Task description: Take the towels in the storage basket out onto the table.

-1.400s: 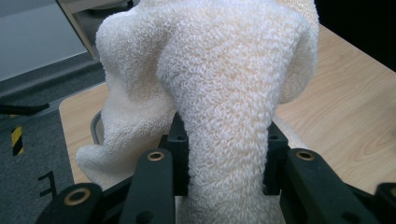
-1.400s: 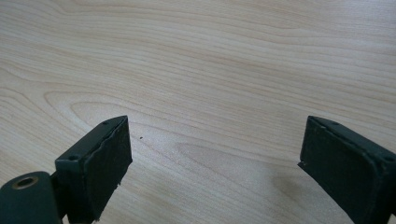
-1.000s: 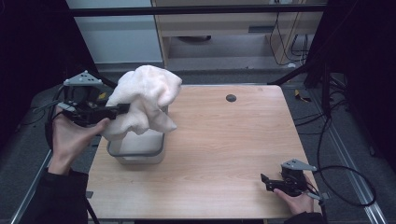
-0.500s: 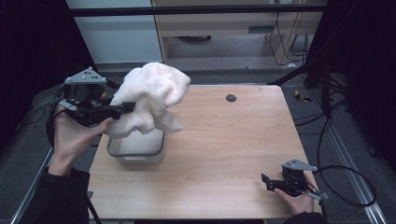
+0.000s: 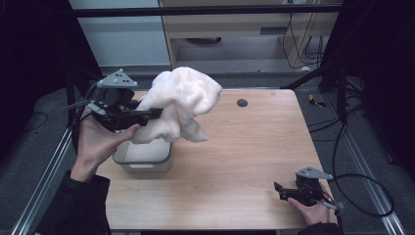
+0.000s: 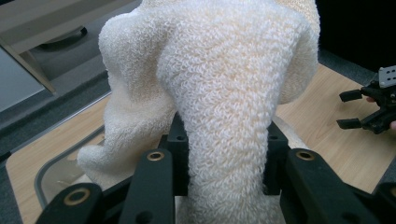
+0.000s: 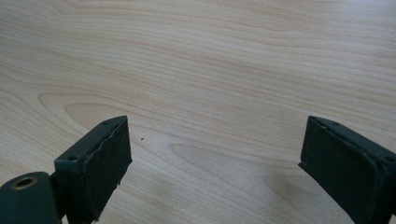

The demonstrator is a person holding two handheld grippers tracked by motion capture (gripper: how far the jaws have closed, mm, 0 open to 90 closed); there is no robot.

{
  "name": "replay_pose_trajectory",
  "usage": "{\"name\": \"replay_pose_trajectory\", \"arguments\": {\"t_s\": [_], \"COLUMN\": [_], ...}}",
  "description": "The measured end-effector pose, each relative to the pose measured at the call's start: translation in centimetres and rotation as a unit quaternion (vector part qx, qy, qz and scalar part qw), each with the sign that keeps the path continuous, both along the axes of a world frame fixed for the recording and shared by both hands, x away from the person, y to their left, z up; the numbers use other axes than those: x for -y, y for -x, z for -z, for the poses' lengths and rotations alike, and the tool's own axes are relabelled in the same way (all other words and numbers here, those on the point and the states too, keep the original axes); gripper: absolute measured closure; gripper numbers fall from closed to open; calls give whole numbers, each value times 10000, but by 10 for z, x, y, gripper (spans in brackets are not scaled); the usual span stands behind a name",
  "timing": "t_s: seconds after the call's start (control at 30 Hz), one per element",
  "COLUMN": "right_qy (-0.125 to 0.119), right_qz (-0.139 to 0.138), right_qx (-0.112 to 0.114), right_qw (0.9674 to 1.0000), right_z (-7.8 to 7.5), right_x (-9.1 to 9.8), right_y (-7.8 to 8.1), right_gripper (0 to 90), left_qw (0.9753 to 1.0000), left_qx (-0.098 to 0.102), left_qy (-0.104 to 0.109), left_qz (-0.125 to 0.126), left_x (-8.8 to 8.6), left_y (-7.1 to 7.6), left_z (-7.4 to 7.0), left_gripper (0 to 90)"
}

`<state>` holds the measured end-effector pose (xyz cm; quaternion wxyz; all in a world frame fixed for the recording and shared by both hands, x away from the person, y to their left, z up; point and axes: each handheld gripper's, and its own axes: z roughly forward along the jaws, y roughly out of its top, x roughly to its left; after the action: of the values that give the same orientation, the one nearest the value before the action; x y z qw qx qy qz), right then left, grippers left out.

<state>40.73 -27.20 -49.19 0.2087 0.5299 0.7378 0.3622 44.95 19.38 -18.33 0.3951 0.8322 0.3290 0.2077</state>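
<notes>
A fluffy cream-white towel [image 5: 178, 103] hangs in the air above the table's left side, bunched and lifted clear of a grey bin [image 5: 143, 160]. My left gripper [image 5: 149, 115] is shut on the towel, and in the left gripper view the towel [image 6: 224, 102] bulges up between the two black jaws. Near the table's front right corner my right gripper [image 5: 280, 191] rests low over the wood, open, with bare tabletop [image 7: 210, 84] between its jaws. That same gripper appears far off as the right gripper [image 6: 350, 109] at the edge of the left gripper view.
A small dark round hole [image 5: 242, 103] sits in the wooden tabletop [image 5: 244, 147] toward the back. Black cables [image 5: 362, 181] trail off the right edge. Metal frame rails run along both sides, and shelving stands behind the table.
My left gripper has carried the towel up and to the right, away from the bin, so more of the bin's rim shows. The right gripper has stayed in place.
</notes>
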Motion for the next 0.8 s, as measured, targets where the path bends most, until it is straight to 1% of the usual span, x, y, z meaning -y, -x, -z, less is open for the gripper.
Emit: {"name": "replay_pose_trajectory", "arguments": {"t_s": [0.03, 0.27, 0.3, 0.37, 0.4, 0.47, 0.6, 0.8], "right_qy": [8, 16, -12, 7, 0, 3, -9, -3], "right_qz": [-5, 17, 13, 19, 15, 16, 44, 58], "right_qx": [15, 53, 39, 52, 63, 77, 71, 74], "right_qw": [10000, 10000, 10000, 10000, 10000, 10000, 10000, 10000], "right_z": [0, 0, -1, -1, -1, -1, -1, -1], "right_x": [0, 1, 1, 1, 2, 2, 2, 3], "right_y": [0, 1, 1, 1, 1, 1, 1, 1], "right_gripper": [86, 85, 84, 83, 83, 83, 83, 81], "left_qw": [10000, 9997, 9996, 9994, 9992, 9989, 9984, 9967], "left_qx": [-45, -67, -83, -97, -101, -104, -139, -241], "left_qy": [-1, -8, -17, -64, -133, -177, -224, -335], "left_qz": [15, 232, 265, 323, 372, 418, 509, 692], "left_x": [2, 27, 31, 39, 44, 52, 67, 88], "left_y": [0, -4, -5, -6, -7, -8, -12, -17], "left_z": [1, 6, 7, 9, 11, 15, 23, 38], "left_gripper": [652, 651, 651, 651, 651, 651, 650, 650]}}
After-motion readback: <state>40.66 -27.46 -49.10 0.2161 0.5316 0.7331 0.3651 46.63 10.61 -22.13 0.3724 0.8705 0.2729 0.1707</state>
